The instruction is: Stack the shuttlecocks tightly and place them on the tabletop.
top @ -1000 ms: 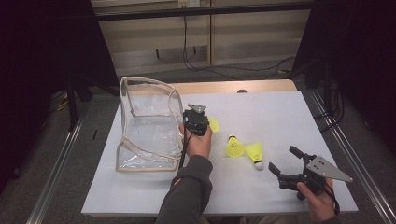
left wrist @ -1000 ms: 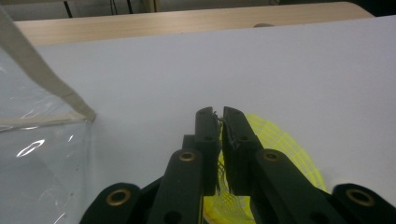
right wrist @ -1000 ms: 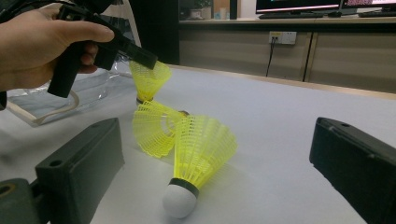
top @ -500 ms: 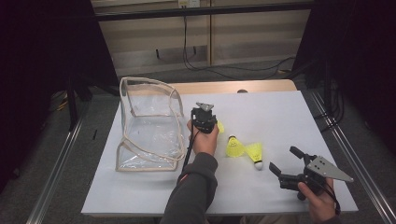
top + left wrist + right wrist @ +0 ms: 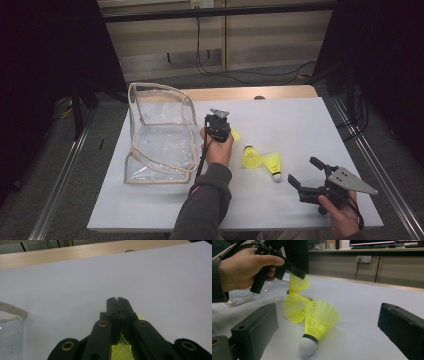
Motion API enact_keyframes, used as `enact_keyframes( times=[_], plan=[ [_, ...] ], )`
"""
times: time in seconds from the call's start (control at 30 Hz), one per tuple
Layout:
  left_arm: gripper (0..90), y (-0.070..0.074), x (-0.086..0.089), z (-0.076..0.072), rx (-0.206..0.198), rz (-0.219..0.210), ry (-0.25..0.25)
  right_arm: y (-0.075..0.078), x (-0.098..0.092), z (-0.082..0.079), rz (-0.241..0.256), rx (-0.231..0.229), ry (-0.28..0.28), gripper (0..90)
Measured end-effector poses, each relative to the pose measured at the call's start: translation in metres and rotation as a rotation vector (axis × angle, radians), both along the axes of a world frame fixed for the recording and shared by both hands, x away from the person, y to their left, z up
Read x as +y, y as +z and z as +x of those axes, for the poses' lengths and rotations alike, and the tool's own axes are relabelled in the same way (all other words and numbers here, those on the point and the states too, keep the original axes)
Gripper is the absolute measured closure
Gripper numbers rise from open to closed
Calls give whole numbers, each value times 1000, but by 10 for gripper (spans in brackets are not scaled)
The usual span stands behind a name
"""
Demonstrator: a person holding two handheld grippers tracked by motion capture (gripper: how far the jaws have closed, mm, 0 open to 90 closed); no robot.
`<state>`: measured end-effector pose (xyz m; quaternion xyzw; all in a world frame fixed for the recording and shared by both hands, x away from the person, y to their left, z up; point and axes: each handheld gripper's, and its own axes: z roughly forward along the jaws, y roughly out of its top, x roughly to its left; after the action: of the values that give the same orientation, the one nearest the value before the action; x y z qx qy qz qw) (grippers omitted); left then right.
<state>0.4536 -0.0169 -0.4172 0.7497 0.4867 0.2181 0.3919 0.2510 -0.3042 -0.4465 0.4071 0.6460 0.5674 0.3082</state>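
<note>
A: What's the left gripper (image 5: pixel 223 126) got?
B: Jaws clenched on a yellow mesh shuttlecock (image 5: pixel 298 282), thin plastic net skirt pinched flat, lifted off the white tabletop (image 5: pixel 300 125).
A: Other two?
B: Two more shuttlecocks (image 5: pixel 261 160) lie touching, just ahead of the right gripper (image 5: pixel 302 172); one shows a white rounded cork tip w/ black band (image 5: pixel 309 343).
A: Right gripper?
B: Jaws spread wide, nothing in them.
A: Change vs. earlier?
B: Left gripper has moved a bit away from the clear vinyl bag (image 5: pixel 160 135), toward the pair.
A: Room?
B: Smooth white board, wood edge behind; dark surroundings, cables on floor.
</note>
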Motion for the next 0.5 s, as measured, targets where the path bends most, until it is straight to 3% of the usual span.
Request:
enact_keyframes(
  times=[0.23, 0.5],
  plan=[
    [890, 4, 3, -2, -11, 22, 2, 0, 1, 0, -1, 5, 5, 21],
    [890, 9, 7, -5, -30, 81, 4, 0, 1, 0, -4, 4, 6, 22]
  ],
)
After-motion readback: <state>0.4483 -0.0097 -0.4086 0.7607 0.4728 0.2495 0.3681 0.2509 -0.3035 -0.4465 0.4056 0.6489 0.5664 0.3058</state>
